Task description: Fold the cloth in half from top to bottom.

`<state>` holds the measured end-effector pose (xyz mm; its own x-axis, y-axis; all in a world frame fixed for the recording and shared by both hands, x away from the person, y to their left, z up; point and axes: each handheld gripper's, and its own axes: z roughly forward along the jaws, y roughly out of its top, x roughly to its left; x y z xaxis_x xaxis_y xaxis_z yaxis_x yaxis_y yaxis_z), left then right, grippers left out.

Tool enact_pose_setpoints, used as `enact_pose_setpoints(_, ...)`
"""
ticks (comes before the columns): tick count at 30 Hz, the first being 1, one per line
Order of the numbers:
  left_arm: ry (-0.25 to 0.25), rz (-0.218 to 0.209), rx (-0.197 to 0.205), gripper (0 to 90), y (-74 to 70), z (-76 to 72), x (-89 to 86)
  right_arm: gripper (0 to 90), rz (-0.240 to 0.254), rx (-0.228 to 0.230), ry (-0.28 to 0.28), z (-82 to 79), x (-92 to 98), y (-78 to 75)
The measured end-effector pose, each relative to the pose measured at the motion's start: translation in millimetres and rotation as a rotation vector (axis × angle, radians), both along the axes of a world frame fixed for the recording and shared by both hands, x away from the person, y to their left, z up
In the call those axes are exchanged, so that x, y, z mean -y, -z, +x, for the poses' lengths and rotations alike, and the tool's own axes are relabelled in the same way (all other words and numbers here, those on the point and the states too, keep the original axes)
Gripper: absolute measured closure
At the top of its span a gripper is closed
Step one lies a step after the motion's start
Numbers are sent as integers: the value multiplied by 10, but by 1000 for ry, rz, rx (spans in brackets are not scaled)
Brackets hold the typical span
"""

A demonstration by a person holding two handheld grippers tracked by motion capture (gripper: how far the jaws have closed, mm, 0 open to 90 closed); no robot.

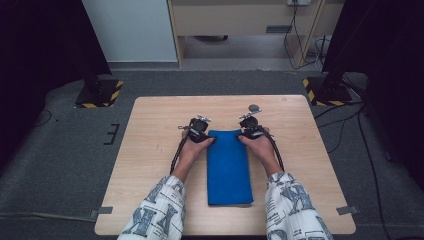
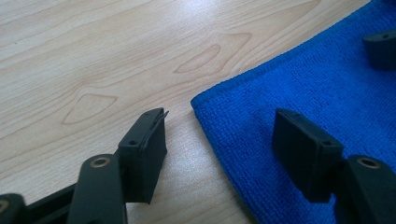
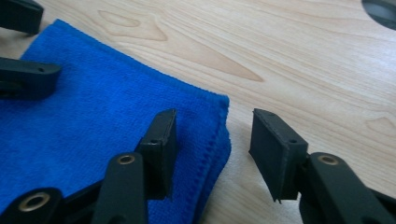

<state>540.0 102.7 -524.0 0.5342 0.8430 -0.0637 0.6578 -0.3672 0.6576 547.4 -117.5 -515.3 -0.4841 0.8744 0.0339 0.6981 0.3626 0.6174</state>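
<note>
1. The folded blue microfibre cloth [image 1: 229, 167] lies in the middle of the light wooden table [image 1: 150, 150], its long axis running from the person's near edge toward the far edge.
2. The left gripper [image 1: 206, 142] straddles the cloth's far left corner [image 2: 198, 103]: one jaw over bare wood, one over cloth, parted, gripping nothing.
3. The right gripper [image 1: 243, 135] straddles the far right corner [image 3: 223, 100] likewise, jaws apart.
4. Each hand is nearest its own corner, so both would likely pinch together.
</note>
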Motion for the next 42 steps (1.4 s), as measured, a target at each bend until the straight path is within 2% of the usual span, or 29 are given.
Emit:
enact_pose_setpoints(2, 2, 1, -1, 393, -4, -9, 8, 539, 3, -2, 1, -3, 3, 40)
enact_pose_setpoints(4, 4, 0, 17, 414, 9, -38, 18, 566, 18, 17, 0, -24, 9, 65)
enact_pose_setpoints(11, 28, -17, 16, 596, 2, -90, 49, 792, 30, 9, -50, -76, -18, 54)
enact_pose_setpoints(15, 41, -28, 3, 694, -5, -99, 57, 854, 47, 12, -61, -101, -13, 58)
enact_pose_setpoints(22, 44, -40, 13, 763, -43, -108, 64, 861, 75, 37, -50, -149, 42, -23)
enact_pose_setpoints(29, 61, -74, 26, 848, -110, -139, 117, 862, 93, 56, -52, -225, 106, -90)
enact_pose_setpoints(42, 69, -88, 73, 867, -273, -181, 181, 863, 122, 93, -43, -307, 230, -221)
